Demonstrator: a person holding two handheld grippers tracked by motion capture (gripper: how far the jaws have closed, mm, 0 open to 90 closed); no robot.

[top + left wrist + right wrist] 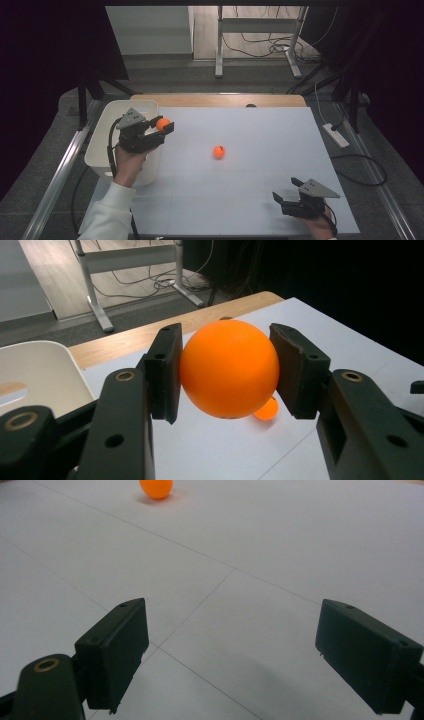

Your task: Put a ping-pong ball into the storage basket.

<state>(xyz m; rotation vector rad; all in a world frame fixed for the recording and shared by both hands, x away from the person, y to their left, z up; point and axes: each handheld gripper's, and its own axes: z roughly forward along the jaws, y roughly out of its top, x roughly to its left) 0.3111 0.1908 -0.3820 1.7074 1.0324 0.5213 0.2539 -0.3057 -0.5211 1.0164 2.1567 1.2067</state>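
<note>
Orange, smooth and round, one small ball (229,368) sits pinched across its middle between the flat black pads of the left gripper (161,128), held above the table beside the white plastic bin (107,150). It looks light, hard and apt to slip or roll, so a grip on opposite sides suits it. A second orange ball (219,151) rests mid-table on the matte white surface (260,200); the right gripper (286,191) stands wide apart and empty near the front edge.

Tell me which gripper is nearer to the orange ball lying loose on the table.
Left, narrowly. The left gripper, shut on another orange ball, is beside the white bin, left of the loose ball. The right gripper sits open, toward the near right corner.
</note>
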